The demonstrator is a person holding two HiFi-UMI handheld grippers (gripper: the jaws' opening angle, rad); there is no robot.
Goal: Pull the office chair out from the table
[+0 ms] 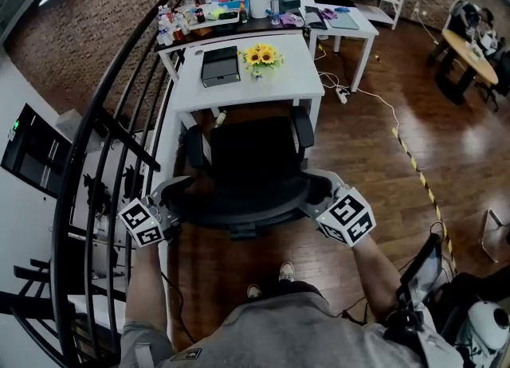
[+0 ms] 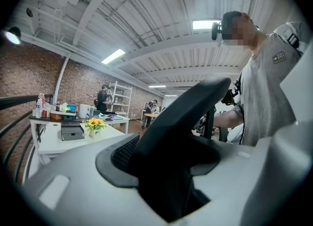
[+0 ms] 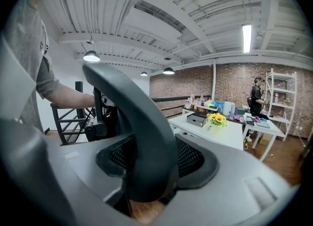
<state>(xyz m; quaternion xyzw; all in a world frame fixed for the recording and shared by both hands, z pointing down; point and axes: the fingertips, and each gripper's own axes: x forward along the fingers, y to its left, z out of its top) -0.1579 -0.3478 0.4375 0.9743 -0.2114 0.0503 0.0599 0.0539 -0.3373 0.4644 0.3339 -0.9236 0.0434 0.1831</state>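
Note:
The black office chair (image 1: pixel 247 159) stands in front of the white table (image 1: pixel 296 80), its seat clear of the table's edge and its armrests pointing at the table. Its curved backrest rim (image 1: pixel 243 213) faces me. My left gripper (image 1: pixel 174 197) is shut on the rim's left end, and my right gripper (image 1: pixel 317 193) on its right end. In the left gripper view the black rim (image 2: pixel 181 117) fills the gap of the left gripper (image 2: pixel 166 181). The right gripper view shows the rim (image 3: pixel 142 137) wedged in the right gripper (image 3: pixel 146 191).
A black stair railing (image 1: pixel 103 135) runs close along the chair's left. On the table sit a black box (image 1: pixel 220 65) and sunflowers (image 1: pixel 261 56). A power strip (image 1: pixel 343 94) and striped tape (image 1: pixel 414 163) lie on the wooden floor to the right. My shoes (image 1: pixel 285 271) are behind the chair.

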